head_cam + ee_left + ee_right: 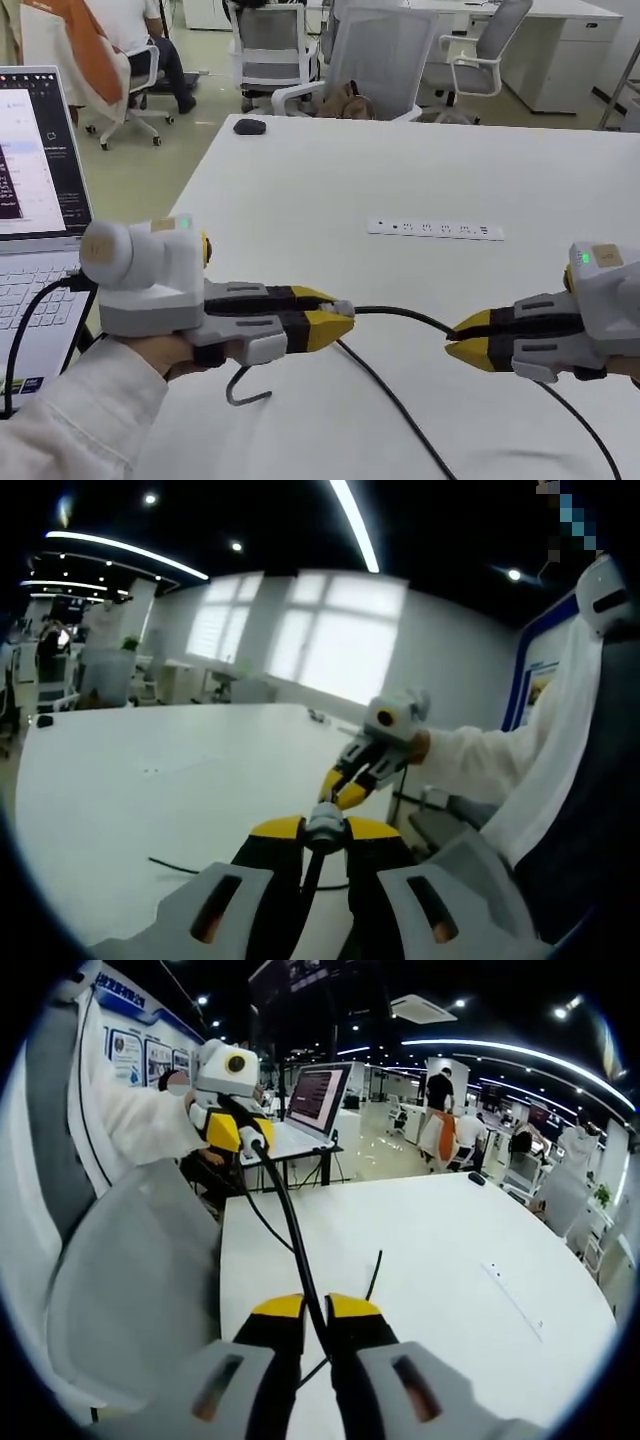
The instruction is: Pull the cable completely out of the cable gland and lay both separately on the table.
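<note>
We hold the L gripper (345,311) clenched on the cable gland (325,826), a small grey rounded fitting pinched betw. the yellow jaw tips. The black cable (400,316) runs from the gland across to the R gripper (452,340), whose jaws are closed tight on it. Both are held above the white table (300,200). The cable is thin, smooth and round, w/ slack trailing over the tabletop. A flat white power strip (435,229) lies further back.
</note>
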The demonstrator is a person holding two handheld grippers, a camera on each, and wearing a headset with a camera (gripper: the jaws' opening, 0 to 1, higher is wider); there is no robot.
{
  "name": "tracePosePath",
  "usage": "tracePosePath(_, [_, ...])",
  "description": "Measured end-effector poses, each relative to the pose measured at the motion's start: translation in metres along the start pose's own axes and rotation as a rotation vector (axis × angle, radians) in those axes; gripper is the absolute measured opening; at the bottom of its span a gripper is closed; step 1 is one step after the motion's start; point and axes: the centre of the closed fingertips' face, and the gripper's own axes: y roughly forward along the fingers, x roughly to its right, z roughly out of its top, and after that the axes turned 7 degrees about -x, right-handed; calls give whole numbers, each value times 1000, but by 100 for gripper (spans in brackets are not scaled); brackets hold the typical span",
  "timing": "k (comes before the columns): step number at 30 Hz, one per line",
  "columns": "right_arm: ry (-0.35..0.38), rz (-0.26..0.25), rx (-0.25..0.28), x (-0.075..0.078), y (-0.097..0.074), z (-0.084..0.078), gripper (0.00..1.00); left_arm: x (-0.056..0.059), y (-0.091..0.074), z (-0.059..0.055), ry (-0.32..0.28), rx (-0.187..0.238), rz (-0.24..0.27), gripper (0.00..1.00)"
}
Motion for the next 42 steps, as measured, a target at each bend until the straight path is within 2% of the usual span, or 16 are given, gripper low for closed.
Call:
tracePosePath(3, [-4, -11, -1, 0, -2, 3, 7, 1, 0, 1, 8, 8, -4, 17])
tracePosePath(7, [-15, -13, 42, -1, -7, 17, 9, 3, 2, 1, 12, 11, -8, 17])
tracePosePath(11, [-62, -17, 70, -4, -10, 35, 15, 6, 4, 1, 8, 14, -19, 17])
tracePosePath(17, [-150, -7, 93, -17, -12, 62, 18, 9, 8, 0, 16, 9, -27, 17])
tracePosePath(22, [-204, 24, 113, -31, -5, 77, 19, 12, 10, -1, 16, 6, -33, 17])
tracePosePath(28, [-241, 54, 112, -44, 8, 81, 19, 16, 13, -7, 35, -17, -38, 17])
tracePosePath(34, [-238, 75, 136, -50, 12, 85, 13, 17, 13, -8, 35, -20, -43, 17])
tracePosePath(37, [-234, 97, 135, -54, 13, 84, 7, 16, 13, -8, 34, -17, -42, 17])
tracePosePath(40, [-238, 93, 137, -53, 14, 81, 6, 16, 14, -9, 33, -18, -44, 17])
tracePosePath(42, [-211, 101, 138, -53, 16, 79, 6, 15, 15, -11, 35, -23, -44, 17])
